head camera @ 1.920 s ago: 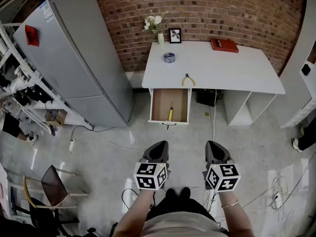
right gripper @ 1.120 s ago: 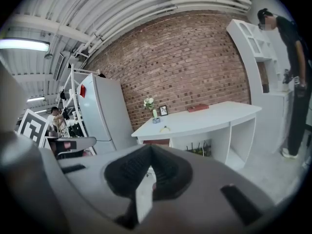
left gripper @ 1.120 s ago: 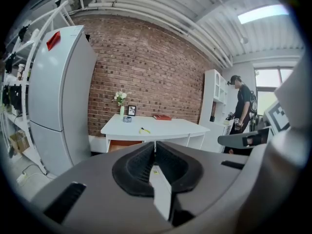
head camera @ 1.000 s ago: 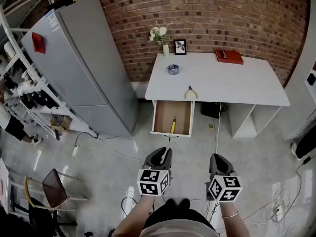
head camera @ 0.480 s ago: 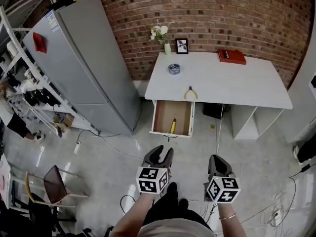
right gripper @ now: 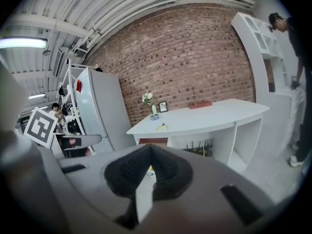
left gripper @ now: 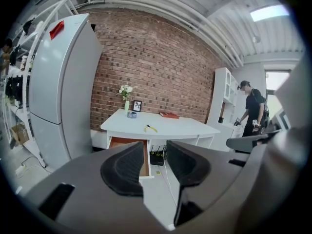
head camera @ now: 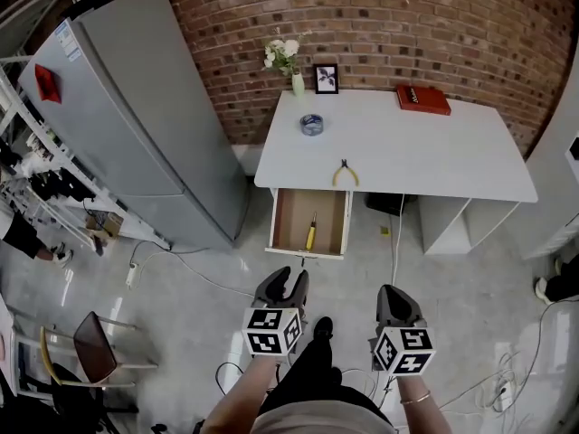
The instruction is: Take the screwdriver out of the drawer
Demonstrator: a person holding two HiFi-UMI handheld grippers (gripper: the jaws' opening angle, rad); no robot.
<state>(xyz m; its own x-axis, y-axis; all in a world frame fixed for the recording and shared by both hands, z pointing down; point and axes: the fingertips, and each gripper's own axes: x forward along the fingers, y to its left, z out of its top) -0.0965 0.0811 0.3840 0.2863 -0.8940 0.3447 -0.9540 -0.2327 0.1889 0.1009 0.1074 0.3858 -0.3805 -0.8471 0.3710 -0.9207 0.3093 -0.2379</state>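
The screwdriver (head camera: 310, 234), with a yellow handle, lies in the open wooden drawer (head camera: 291, 217) under the white desk (head camera: 407, 147). Both grippers hang over the floor, well short of the drawer. My left gripper (head camera: 284, 284) is open with nothing between its jaws. In the left gripper view (left gripper: 156, 161) the left jaw hides most of the drawer (left gripper: 119, 141) and the screwdriver. My right gripper (head camera: 395, 297) is shut and empty. In the right gripper view (right gripper: 149, 149) the pads meet at the tips, with the drawer front (right gripper: 152, 141) just above them.
On the desk lie yellow pliers (head camera: 343, 174), a tape roll (head camera: 311, 125), a red book (head camera: 423, 99), a flower vase (head camera: 291, 66) and a picture frame (head camera: 326, 78). A grey fridge (head camera: 127, 125) stands left. Cables (head camera: 208, 278) cross the floor. A person (left gripper: 253, 113) stands by the white shelves.
The left gripper's jaws have spread apart. Both grippers have moved a little toward the desk, and a shoe has stepped forward between them.
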